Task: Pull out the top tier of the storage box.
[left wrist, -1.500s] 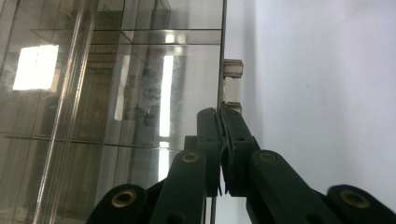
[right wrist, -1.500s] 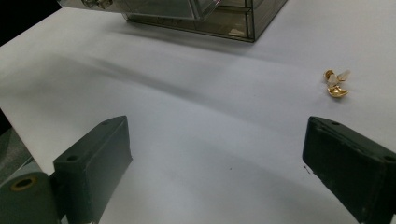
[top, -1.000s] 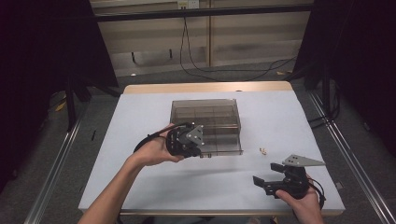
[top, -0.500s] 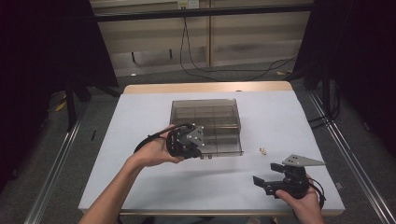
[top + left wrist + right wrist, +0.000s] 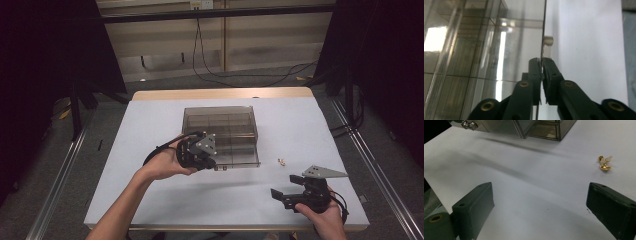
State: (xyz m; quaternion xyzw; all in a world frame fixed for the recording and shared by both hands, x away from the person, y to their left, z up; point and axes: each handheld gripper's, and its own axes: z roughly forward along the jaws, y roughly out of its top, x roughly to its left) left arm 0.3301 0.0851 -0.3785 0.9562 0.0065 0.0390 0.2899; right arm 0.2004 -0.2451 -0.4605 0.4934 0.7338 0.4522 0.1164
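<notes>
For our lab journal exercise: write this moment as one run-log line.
left tongs: shut on clear box front panel | right tongs: open, holding nothing, over table | gold bits: loose beside box

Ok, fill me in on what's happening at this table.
A person works with a claw in each hand. The left claw is pinched shut on the thin front edge of the clear compartment box, near its small knob. The right claw rests open on the white table, with small gold pieces lying just beyond it, apart from the box.
</notes>
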